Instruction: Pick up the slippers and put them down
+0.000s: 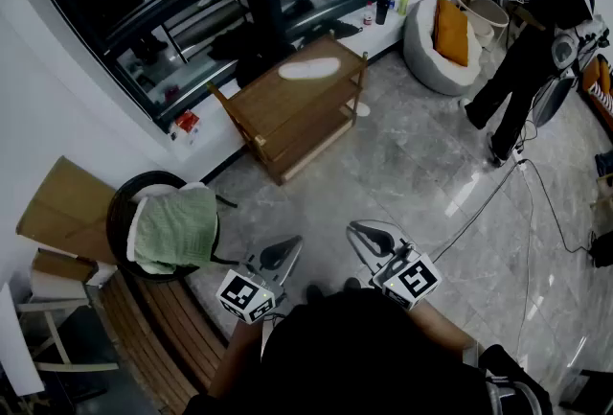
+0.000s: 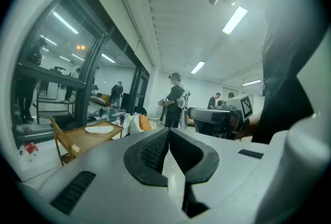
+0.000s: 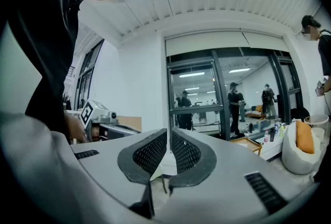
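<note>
Nothing is gripped yet. Left tongs (image 1: pixel 290 245) are seen closed, pads pressed together with nothing between them. Right tongs (image 1: pixel 358 231) are as good as closed, only a hairline slit left between the pads, and empty. Both are held about level, well short of the rack (image 1: pixel 287 111). One white slipper (image 1: pixel 308 69) is lying flat on the rack's top shelf, toward the rack's far side, clear of its edges. A pale thing (image 1: pixel 360 108) is seen at the rack's right end, low down; it may be the second slipper, but that cannot be told. The step in hand is judged to be the approach, with little of the task done. For a good pick, the rack should be closed in on first across the bare floor (image 1: pixel 383 173). One pair of tongs should be opened wide before the shelf is reached, not over the slipper. The slipper is thin and probably soft, so it is best taken at one long edge or at the strap. One pad should be slid under from the rack's near side and the other brought down on top. The tongs should be tipped down a little so that the shelf top is not struck. A centred grip is advised, or sag and swing are likely. The raised post at the rack's left corner should be kept clear of on the lift.
</note>
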